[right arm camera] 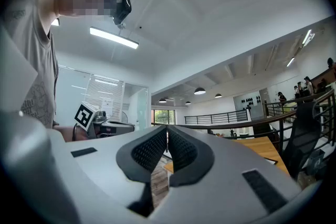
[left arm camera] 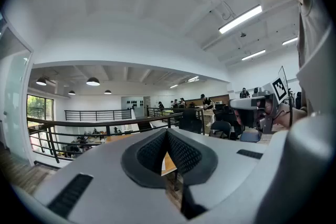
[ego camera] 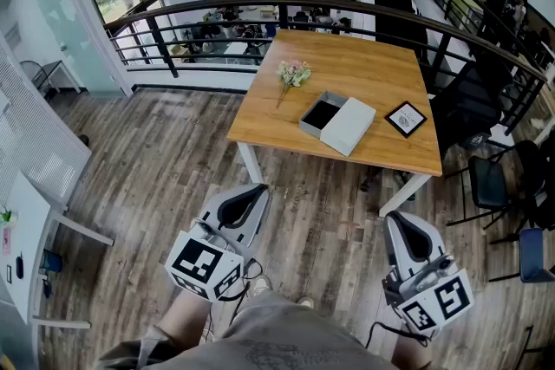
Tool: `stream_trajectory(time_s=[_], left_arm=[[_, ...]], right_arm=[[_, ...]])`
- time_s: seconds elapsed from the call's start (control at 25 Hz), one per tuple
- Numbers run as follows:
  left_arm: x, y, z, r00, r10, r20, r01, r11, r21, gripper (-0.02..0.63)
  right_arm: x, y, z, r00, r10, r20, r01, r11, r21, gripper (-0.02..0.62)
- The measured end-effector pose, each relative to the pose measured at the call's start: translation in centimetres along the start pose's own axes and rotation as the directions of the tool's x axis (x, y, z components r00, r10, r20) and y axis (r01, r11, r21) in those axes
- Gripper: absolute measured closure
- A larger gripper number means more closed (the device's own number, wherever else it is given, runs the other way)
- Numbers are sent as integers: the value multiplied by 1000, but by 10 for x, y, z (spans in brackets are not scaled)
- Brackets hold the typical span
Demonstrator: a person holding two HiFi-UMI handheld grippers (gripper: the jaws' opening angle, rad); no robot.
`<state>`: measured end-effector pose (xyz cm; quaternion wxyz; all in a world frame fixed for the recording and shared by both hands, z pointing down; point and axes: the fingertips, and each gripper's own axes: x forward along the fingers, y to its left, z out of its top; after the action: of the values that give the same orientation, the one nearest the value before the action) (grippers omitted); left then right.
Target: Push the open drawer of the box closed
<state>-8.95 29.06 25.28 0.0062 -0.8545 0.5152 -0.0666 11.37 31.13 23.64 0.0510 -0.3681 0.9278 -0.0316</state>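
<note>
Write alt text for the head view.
A wooden table stands on a plank floor, holding a white box with its drawer pulled open, a bunch of flowers and a black framed square. In the foreground the person holds the left gripper and right gripper low, both shut and empty, away from the table.

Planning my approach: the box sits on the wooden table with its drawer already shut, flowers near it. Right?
Not quite. The head view shows the box on the wooden table with its drawer pulled out, dark inside showing, not shut. The flowers do lie near it.
</note>
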Motion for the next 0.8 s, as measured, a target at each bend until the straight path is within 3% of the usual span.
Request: stream_trajectory(time_s=[0.48,0.68,0.8], left_arm=[[19,-19,6,1000,8,11,-8,999,51,592],[35,-32,7,1000,-28,12,27,996,83,591],[39,-31,10,1000,6,28,-10,992,124,591]], right_arm=[[-11,-26,3,999,-27,21,27,999,-25,558],[-7,-37,12,997,-32,66,33,999,-18,558],[3,-36,10,998,-4,66,5,1000,-20,558]])
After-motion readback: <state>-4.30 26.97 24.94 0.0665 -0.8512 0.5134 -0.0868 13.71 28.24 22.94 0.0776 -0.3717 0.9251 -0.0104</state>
